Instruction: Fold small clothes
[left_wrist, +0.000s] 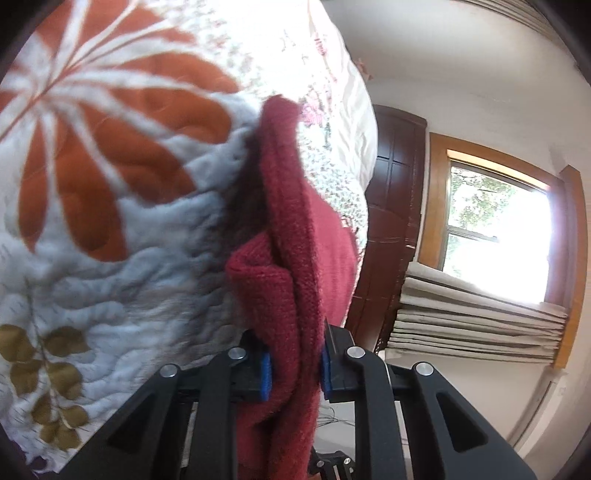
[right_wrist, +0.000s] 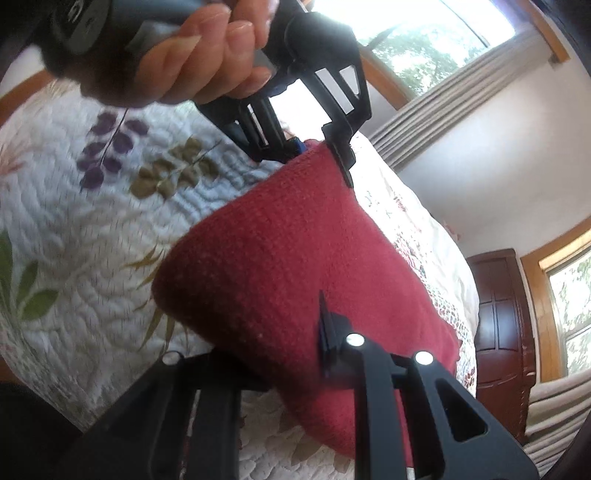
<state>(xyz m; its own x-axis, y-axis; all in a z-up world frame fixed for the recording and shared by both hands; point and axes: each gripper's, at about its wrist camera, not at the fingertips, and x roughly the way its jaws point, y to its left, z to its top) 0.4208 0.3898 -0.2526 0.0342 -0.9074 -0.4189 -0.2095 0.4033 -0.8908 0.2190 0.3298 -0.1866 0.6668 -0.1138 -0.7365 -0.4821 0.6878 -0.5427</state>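
Left wrist view: the left hand-held gripper is closed on a bunched edge of the red knit garment, lifted above the quilted bed.
Right wrist view: the right hand-held gripper clamps the near edge. A hand holds the far gripper.
Reason, I judge: the cloth is stretched between both to fold it.

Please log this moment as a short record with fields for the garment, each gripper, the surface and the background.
garment: red knit cloth, held up between both grippers above the bed
left gripper: shut on the cloth, blue pads pinching a bunched edge
right gripper: shut on the cloth's near edge; only one finger shows
hand: holds the left gripper's handle
surface: floral quilt
background: window, dark wooden door
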